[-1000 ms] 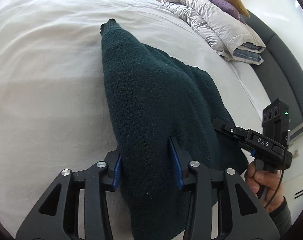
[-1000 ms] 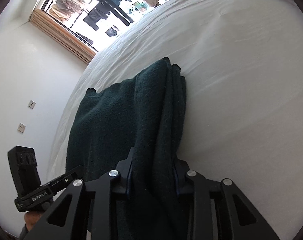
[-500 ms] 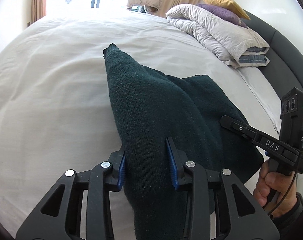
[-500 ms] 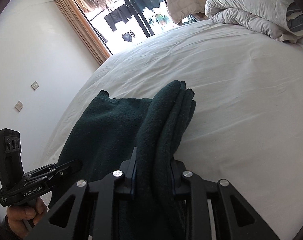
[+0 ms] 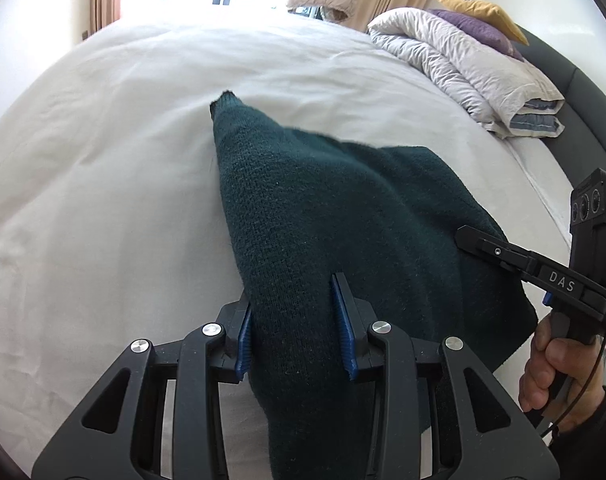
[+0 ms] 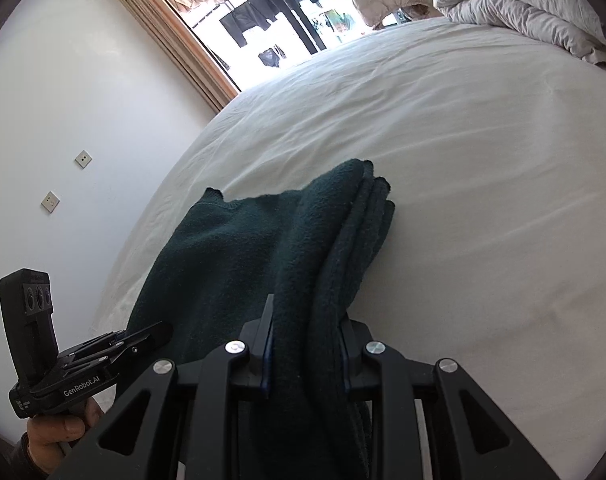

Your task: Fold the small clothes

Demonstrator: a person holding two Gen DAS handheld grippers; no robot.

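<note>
Dark green sweater [image 5: 343, 216] lies partly folded on the white bed [image 5: 103, 200], near edge lifted; left gripper [image 5: 295, 320] and right gripper [image 6: 305, 344] each clamp that edge; final fold and flattening appear outstanding.

We hold our left gripper [image 5: 297, 320] low and level, its blue-padded fingers [image 5: 345, 332] pressed against both sides of the knit bunched between them. Our right gripper [image 6: 305, 350] sits alongside, to the right, its jaws likewise closed in on thick folded layers. Our right hand [image 5: 559, 372] wraps the pistol handle from below, fingers curled around it. Our left hand [image 6: 57, 436] grips its own handle the same way.
</note>
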